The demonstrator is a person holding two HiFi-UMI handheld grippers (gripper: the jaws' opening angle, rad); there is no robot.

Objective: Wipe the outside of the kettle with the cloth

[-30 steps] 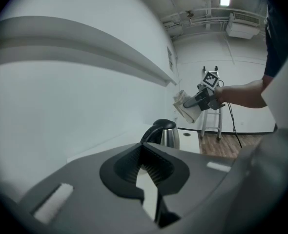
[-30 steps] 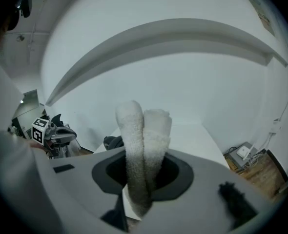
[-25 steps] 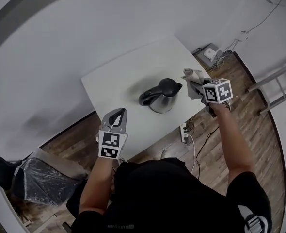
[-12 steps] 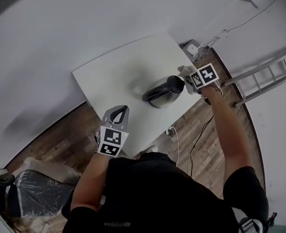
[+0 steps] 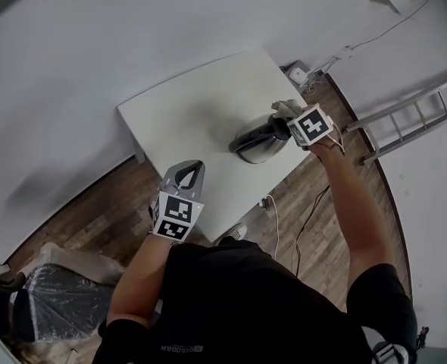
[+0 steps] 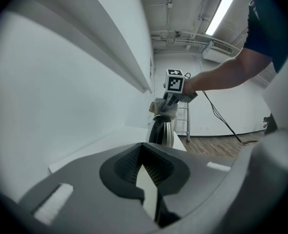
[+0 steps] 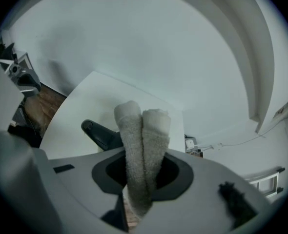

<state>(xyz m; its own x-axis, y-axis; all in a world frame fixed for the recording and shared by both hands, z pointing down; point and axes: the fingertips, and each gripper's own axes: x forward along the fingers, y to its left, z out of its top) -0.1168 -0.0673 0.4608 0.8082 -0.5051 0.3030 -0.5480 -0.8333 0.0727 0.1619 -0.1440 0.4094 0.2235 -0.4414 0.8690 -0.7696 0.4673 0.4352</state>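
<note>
**Two handheld grippers at a white table: cloth brought to the top of the kettle**

In the right gripper view the kettle's [image 5: 255, 139] body is hidden behind the jaws and the cloth [image 7: 142, 140]; only its black handle shows, to the left of the cloth. From the head view the person's torso covers the near floor, and the marker cube masks the spot where the cloth meets the kettle. A bundle wrapped in clear plastic [image 5: 53, 290] at lower left cannot be identified.

The kettle stands upright near the right corner of a bare white table [image 5: 185, 116], which is set against a white wall. The floor [image 5: 87, 207] is of dark wood planks. A ladder [image 5: 409, 123] leans at the right, and cables [image 5: 308, 218] trail across the floor below the table's near edge. A strip light [image 6: 221, 11] runs along the ceiling.

The right gripper [image 5: 290, 118] has its jaws clamped on the folded, pale terry cloth, whose two rolled ends stand out beyond the fingertips. In the left gripper view the cloth sits on the kettle's upper part, apparently touching it, with the gripper directly above. The left gripper [image 5: 187, 174] hangs over the table's near edge, well apart from the kettle. Its jaws are drawn together with nothing between them.
</note>
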